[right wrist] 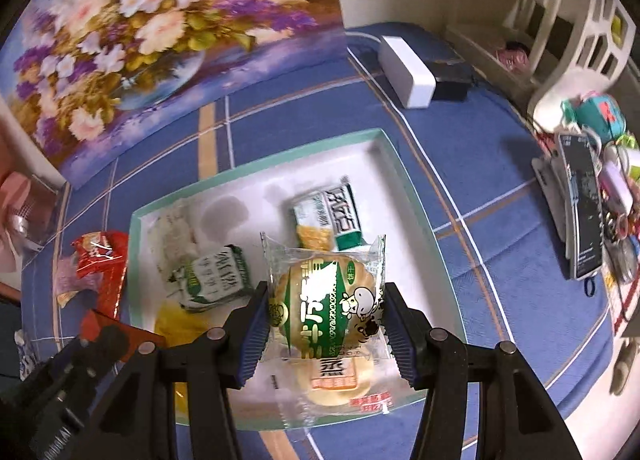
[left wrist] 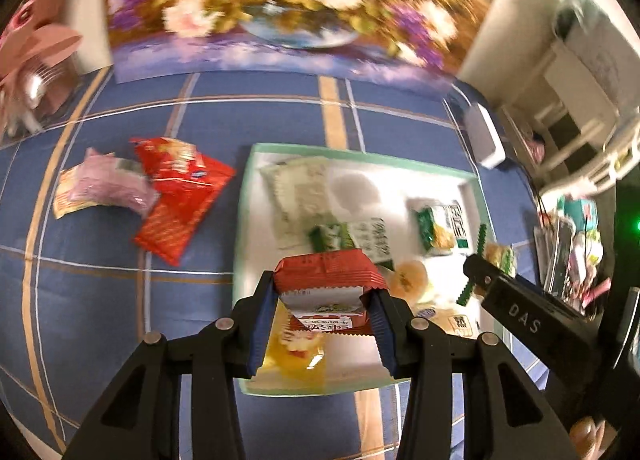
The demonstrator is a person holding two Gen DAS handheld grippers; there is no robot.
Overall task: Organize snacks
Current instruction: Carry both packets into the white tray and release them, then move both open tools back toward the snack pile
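The jaws of the left gripper (left wrist: 326,318) are closed partway on a red boxy snack packet (left wrist: 328,280), its blue ribbed pads pressing the packet's two short ends so that its long axis runs straight across from pad to pad; a white crimped flap hangs below the red top. The jaws of the right gripper (right wrist: 326,316) are likewise clamped on a round pastry (right wrist: 326,304) in a clear, crinkly wrapper with a green band and a little cow print, the pads biting the wrapper's side seams while the soft, pale disc bulges between them. Both loads hang directly over the near part of a shallow white tray (left wrist: 244,220) with a mint-green rim, so the coming move looks like a plain descent: the tray floor lies straight beneath each pair of jaws, not off to a side. Just beyond the jaws, inside the tray, lie a pale translucent sachet (left wrist: 298,188), small green-and-white packets (right wrist: 214,274) and a glossy yellow packet (left wrist: 294,360), so the free spots are few and each load would best go down where bare white shows. Out past the tray's left rim, a flat red foil packet (left wrist: 182,200) and a pink one (left wrist: 108,186) sit on the blue checked surface (left wrist: 260,112), nearer the left gripper than the right, still to be gathered. Farther off stand a flower painting (right wrist: 140,20) and a white box (right wrist: 406,72).
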